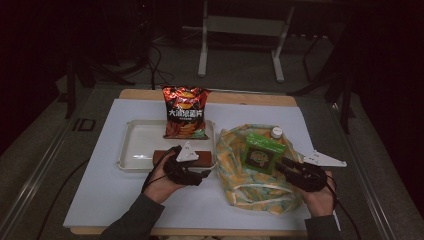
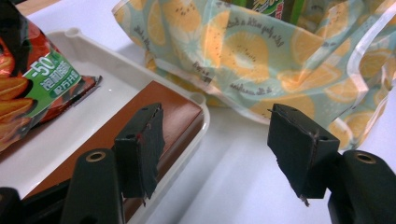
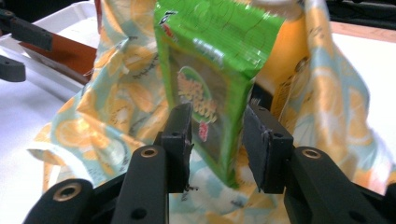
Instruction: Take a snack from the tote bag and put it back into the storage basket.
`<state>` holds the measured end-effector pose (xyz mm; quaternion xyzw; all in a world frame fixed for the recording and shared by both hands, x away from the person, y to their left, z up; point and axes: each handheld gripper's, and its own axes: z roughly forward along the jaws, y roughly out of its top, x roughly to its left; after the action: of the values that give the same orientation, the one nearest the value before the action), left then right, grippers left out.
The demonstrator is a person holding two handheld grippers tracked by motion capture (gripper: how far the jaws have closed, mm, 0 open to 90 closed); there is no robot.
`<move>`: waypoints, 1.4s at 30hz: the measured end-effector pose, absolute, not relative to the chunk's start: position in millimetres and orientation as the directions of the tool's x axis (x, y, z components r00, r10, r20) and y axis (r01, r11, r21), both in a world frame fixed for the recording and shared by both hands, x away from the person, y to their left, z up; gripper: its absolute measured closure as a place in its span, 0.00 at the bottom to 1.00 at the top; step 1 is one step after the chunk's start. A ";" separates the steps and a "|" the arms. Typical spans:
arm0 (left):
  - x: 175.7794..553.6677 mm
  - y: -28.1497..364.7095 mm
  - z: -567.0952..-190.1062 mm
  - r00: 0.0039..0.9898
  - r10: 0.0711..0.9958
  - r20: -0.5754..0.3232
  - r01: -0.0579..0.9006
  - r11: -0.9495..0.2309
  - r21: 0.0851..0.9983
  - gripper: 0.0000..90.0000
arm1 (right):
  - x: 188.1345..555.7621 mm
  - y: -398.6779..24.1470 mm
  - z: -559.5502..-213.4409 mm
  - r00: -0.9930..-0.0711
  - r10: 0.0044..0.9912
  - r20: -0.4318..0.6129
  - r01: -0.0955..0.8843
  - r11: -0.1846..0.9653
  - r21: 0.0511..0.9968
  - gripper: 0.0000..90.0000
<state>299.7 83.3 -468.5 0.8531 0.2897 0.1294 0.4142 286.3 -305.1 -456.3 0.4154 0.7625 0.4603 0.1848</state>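
Observation:
My right gripper (image 1: 281, 165) (image 3: 217, 123) is shut on a green snack packet (image 1: 261, 152) (image 3: 210, 60), held upright in the mouth of a bag with an orange-slice print (image 1: 250, 185) (image 3: 116, 107). My left gripper (image 1: 200, 167) (image 2: 215, 121) stands open at the near right corner of a white tray (image 1: 125, 150) (image 2: 201, 100). One jaw is over a brown box (image 1: 206, 158) (image 2: 173, 107) that lies in the tray. The other jaw is over the white table between the tray and the printed bag (image 2: 261, 60). Nothing is gripped between them.
A red chip bag (image 1: 185, 112) (image 2: 37, 88) leans at the tray's far edge. A bottle with a white cap (image 1: 276, 132) and orange contents (image 3: 285, 65) stands inside the printed bag behind the packet. Metal table legs (image 1: 202, 55) rise on the dark floor beyond.

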 end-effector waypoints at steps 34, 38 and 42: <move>297.6 81.7 -479.9 0.810 0.585 -0.037 0.392 -0.494 0.776 0.41 | 318.2 -298.3 -445.6 -0.576 0.812 0.096 0.488 0.247 0.837 0.67; 296.7 81.4 -480.9 0.811 0.583 -0.042 0.393 -0.490 0.778 0.41 | 320.7 -297.5 -446.5 -0.580 0.809 0.099 0.495 0.253 0.831 0.67; 295.6 78.6 -483.5 0.815 0.576 -0.060 0.405 -0.493 0.770 0.41 | 322.8 -296.2 -447.6 -0.583 0.807 0.099 0.500 0.259 0.826 0.67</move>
<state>295.6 78.6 -483.5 0.8579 0.2858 0.1030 0.4144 322.8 -296.2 -447.6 0.4221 0.7740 0.4385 0.1749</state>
